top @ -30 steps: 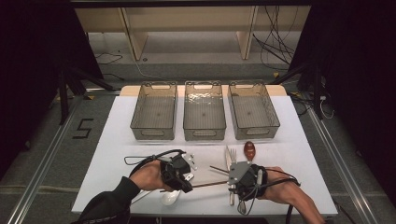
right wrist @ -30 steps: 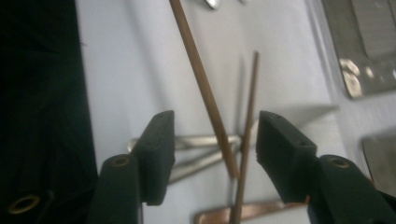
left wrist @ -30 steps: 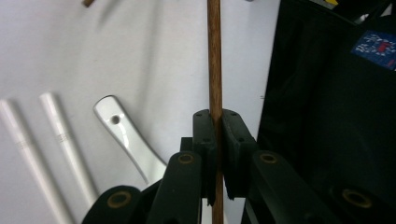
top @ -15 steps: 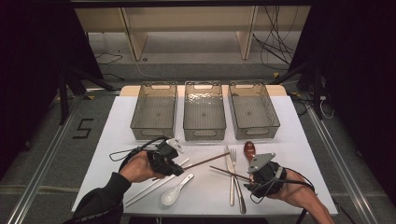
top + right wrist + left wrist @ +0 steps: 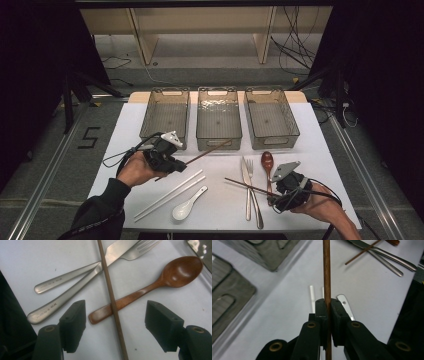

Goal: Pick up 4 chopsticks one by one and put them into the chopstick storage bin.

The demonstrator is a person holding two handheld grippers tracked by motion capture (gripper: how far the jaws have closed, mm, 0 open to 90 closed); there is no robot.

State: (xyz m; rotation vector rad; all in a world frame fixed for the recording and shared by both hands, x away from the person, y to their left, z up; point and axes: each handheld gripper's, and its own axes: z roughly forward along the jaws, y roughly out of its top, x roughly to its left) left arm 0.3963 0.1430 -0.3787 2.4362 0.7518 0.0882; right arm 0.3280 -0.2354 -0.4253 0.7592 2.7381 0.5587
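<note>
Left hand-held gripper (image 5: 327, 311) clamping brown chopstick (image 5: 326, 270), right hand-held gripper (image 5: 113, 322) spread over wooden spoon (image 5: 150, 286)

White table (image 5: 120, 135), three grey bins (image 5: 218, 117), white chopsticks (image 5: 167, 195), white spoon (image 5: 186, 207), knife (image 5: 251, 192), fork (image 5: 249, 187), wooden spoon (image 5: 267, 162)

Three bins (image 5: 218, 117) behind; knife (image 5: 247, 185), fork (image 5: 253, 190) left of spoon (image 5: 267, 162).

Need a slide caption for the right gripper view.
Open right tool poised over brown chopstick lying across wooden spoon, beside knife and fork.
</note>
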